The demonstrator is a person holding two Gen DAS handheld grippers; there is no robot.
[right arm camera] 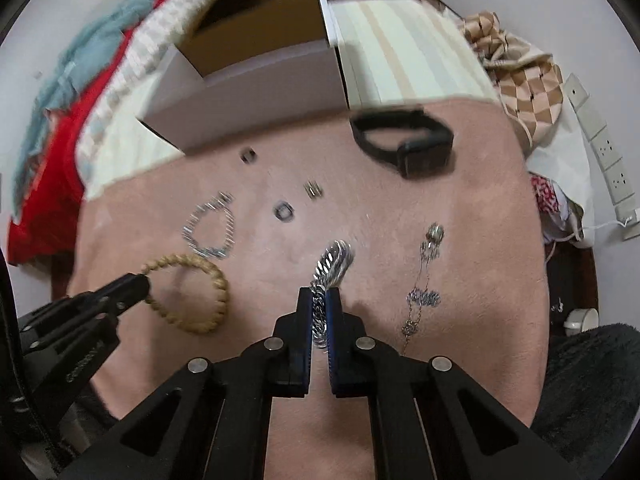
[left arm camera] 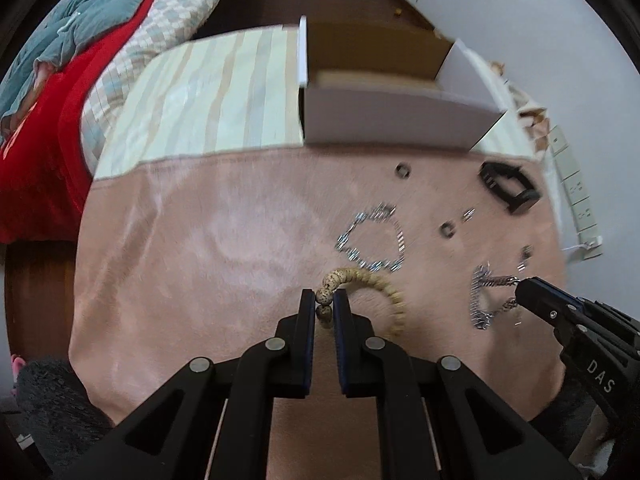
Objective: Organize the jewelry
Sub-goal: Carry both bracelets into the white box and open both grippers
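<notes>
Left gripper (left arm camera: 325,300), low in the middle of its own view: jaws shut tight on the bead bracelet (left arm camera: 376,280), right at its speckled end. Rest of that tan loop curled off to the right over the pink cloth (left arm camera: 200,260).

Right gripper (right arm camera: 319,300), low in the middle of its view: jaws pinched on the thick silver chain (right arm camera: 332,266), links poking up past the tips.

Left of the middle in the right view, a thin silver bracelet (right arm camera: 210,232) lay flat on the cloth, just above the bead loop. Three small rings (right arm camera: 284,212) sat apart near the middle. Black watch (right arm camera: 404,146) lay in the upper right. A fine necklace (right arm camera: 424,280) stretched down the right side.

White box (left arm camera: 396,124) stood open at the top of the cloth, brown inside. Striped mat (left arm camera: 208,96) beside it, upper left in the left view. Red blanket (left arm camera: 36,140) at the far left edge. Everything a bit blurry.
</notes>
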